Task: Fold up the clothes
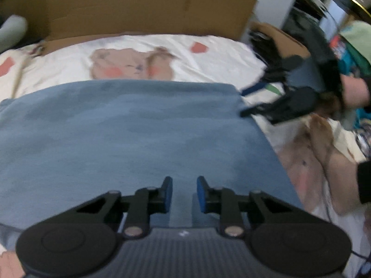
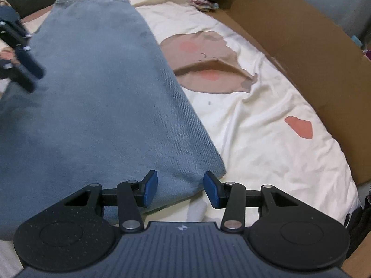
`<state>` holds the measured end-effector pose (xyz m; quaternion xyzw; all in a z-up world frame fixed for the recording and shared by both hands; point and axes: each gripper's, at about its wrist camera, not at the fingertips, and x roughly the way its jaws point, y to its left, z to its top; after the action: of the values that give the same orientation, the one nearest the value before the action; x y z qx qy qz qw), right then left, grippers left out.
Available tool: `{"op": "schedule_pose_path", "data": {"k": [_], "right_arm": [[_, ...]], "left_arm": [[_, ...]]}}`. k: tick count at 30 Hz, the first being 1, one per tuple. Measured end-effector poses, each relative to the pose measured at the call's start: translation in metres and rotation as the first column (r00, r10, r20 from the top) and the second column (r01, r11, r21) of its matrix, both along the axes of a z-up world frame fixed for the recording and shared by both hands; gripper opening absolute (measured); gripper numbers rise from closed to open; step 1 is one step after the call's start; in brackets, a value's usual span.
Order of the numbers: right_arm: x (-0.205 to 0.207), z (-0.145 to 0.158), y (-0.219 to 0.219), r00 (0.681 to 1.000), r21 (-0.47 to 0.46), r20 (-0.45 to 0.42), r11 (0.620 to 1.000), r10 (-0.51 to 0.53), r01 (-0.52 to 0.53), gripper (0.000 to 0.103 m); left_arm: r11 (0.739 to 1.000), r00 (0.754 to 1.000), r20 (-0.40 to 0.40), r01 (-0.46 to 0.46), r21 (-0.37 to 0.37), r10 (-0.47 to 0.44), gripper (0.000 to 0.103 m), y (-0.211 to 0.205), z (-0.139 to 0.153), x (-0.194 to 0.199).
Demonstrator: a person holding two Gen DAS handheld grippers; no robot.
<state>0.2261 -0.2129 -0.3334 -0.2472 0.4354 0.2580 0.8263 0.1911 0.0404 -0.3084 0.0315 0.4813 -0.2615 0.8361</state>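
Observation:
A blue-grey folded garment [image 1: 129, 129] lies flat on a white bear-print bedspread [image 1: 208, 62]. My left gripper [image 1: 184, 192] hovers low over the garment's near part, its blue pads a narrow gap apart with only flat cloth showing behind them. In the right wrist view the same garment [image 2: 97, 97] runs away to the upper left. My right gripper [image 2: 180, 191] stands open over its near right corner, nothing pinched. The right gripper [image 1: 243, 103] also shows blurred at the garment's far right corner, held by a hand. The left gripper [image 2: 30, 76] appears blurred at the garment's left edge.
A brown cardboard wall [image 1: 143, 9] stands along the bed's far side, also the cardboard wall [image 2: 308, 53] to the right. The bedspread [image 2: 266, 127] is wrinkled, with a bear print [image 2: 208, 64] beside the garment. Clutter and a green item [image 1: 357, 37] sit at the right.

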Motion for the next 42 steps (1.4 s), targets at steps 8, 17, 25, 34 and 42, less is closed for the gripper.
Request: {"op": "schedule_pose_path", "data": {"k": [8, 17, 25, 34, 42], "right_arm": [[-0.001, -0.01, -0.007, 0.999, 0.061, -0.005, 0.997, -0.045, 0.046, 0.051], [-0.033, -0.005, 0.003, 0.993, 0.09, -0.009, 0.989, 0.118, -0.117, 0.051], [-0.061, -0.001, 0.012, 0.973, 0.088, -0.05, 0.972, 0.224, -0.219, 0.051], [-0.085, -0.001, 0.023, 0.935, 0.134, -0.129, 0.94, 0.331, -0.314, 0.051], [-0.104, 0.002, 0.03, 0.904, 0.191, -0.182, 0.916, 0.386, -0.353, 0.051]], "left_arm": [[0.996, 0.993, -0.099, 0.076, 0.037, -0.072, 0.019, -0.018, -0.024, -0.013], [0.994, 0.987, -0.124, 0.102, 0.037, -0.097, 0.018, -0.012, -0.022, -0.018], [0.997, 0.977, -0.2, 0.072, 0.002, -0.07, 0.018, 0.008, -0.025, -0.027], [0.997, 0.97, -0.23, 0.071, -0.043, -0.079, 0.018, 0.01, -0.02, -0.024], [0.993, 0.969, -0.228, 0.084, -0.082, -0.1, 0.018, 0.007, -0.015, -0.023]]}}
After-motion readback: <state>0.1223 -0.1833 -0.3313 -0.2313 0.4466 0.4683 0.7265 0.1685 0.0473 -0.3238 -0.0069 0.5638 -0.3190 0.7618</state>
